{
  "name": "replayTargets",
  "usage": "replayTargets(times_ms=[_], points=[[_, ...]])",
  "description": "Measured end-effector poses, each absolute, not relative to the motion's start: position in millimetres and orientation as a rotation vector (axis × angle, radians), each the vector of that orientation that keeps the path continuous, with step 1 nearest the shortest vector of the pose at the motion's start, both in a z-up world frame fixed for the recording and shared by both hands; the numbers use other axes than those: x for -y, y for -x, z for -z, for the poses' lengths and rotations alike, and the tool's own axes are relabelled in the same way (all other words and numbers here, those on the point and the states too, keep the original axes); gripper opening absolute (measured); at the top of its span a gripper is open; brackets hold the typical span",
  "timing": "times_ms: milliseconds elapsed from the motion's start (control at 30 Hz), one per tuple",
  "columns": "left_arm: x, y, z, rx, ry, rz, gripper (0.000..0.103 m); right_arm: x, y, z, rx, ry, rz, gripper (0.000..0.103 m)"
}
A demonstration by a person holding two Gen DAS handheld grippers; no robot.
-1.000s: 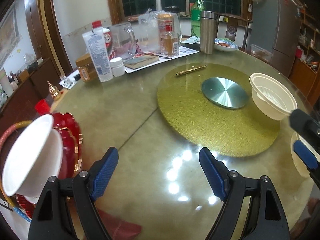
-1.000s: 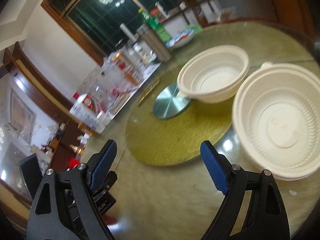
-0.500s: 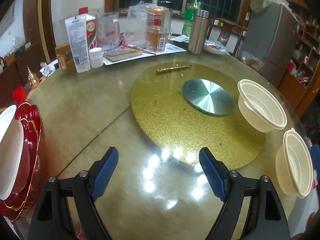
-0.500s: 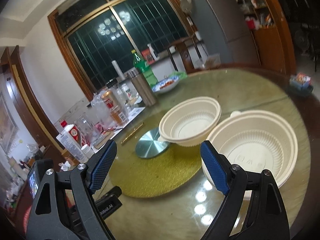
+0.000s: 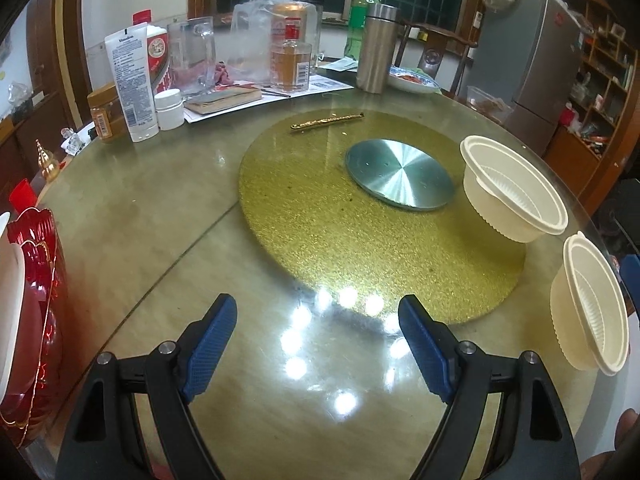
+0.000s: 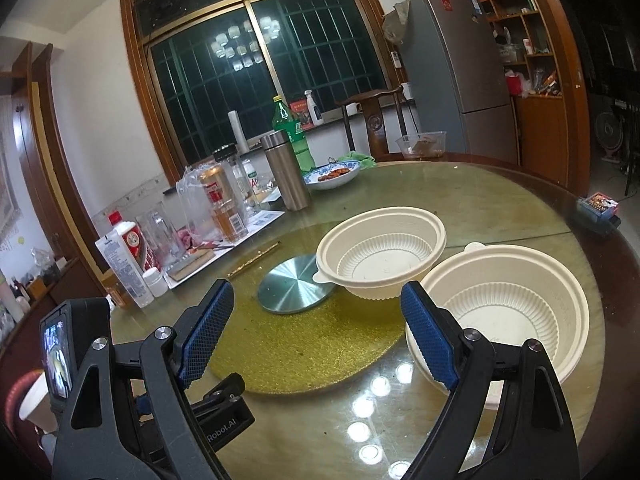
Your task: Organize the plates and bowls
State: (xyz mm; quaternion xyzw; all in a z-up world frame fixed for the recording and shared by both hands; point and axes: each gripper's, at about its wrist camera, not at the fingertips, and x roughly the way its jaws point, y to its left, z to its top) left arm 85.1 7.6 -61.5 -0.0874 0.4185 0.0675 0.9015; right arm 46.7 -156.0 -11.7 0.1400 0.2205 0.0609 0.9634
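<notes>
Two cream plastic bowls stand at the table's right side. One bowl sits on the rim of the gold turntable. The other bowl rests on the glass just off it. My left gripper hangs open over bare glass, nothing between its fingers. My right gripper is open too, its right pad in front of the nearer bowl's rim. A stack of red plates holding a white bowl shows at the left edge.
Bottles, a white tube, a jar, a glass mug and a steel flask crowd the table's back. A gold stick and a steel disc lie on the turntable. A blue plate of food, a chair and a fridge stand behind.
The left view has swung right: the red plates slid to the left edge and the second cream bowl came in. The right view tilted up and rolled level. Both grippers stayed open.
</notes>
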Motion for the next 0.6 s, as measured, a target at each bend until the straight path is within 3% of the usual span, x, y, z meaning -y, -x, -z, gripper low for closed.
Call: replayTargets(times_ms=[600], points=[[-3.7,-82.8,57.5,-0.841,0.165,-0.141,0.083,167.8,-41.5,5.0,-0.404,-0.319,-0.069,0.086]])
